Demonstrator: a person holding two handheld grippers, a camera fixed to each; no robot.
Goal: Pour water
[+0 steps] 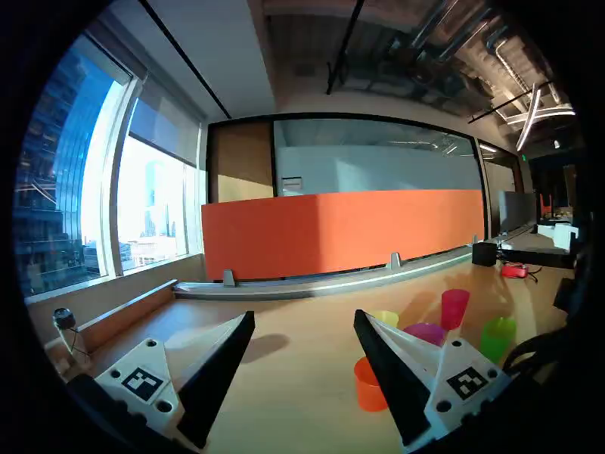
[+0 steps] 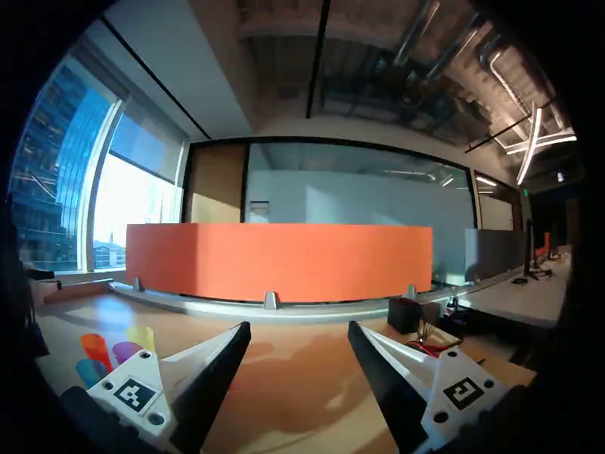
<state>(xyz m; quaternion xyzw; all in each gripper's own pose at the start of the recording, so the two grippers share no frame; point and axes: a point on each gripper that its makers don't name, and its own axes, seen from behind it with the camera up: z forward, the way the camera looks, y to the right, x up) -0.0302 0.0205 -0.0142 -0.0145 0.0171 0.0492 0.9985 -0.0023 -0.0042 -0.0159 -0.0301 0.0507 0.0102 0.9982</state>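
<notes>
Several coloured plastic cups stand on the wooden desk [image 1: 302, 378]. In the left gripper view an orange cup [image 1: 368, 386] sits just beside my right finger, with a yellow cup [image 1: 386, 318], a purple cup [image 1: 426, 333], a pink cup [image 1: 454, 306] and a green cup [image 1: 497, 337] behind it. My left gripper [image 1: 302, 314] is open above the desk with nothing between its fingers. In the right gripper view the cups lie low at the far left: orange cup [image 2: 96, 349], yellow cup [image 2: 141, 337], purple cup [image 2: 125, 352]. My right gripper [image 2: 299, 325] is open and holds nothing.
An orange partition [image 1: 340, 231] runs along the back of the desk on a grey rail. A black box [image 2: 404, 314] with red cable beside it stands to the right. Large windows [image 1: 144, 219] line the left wall. A neighbouring desk [image 2: 529, 295] stretches away at the right.
</notes>
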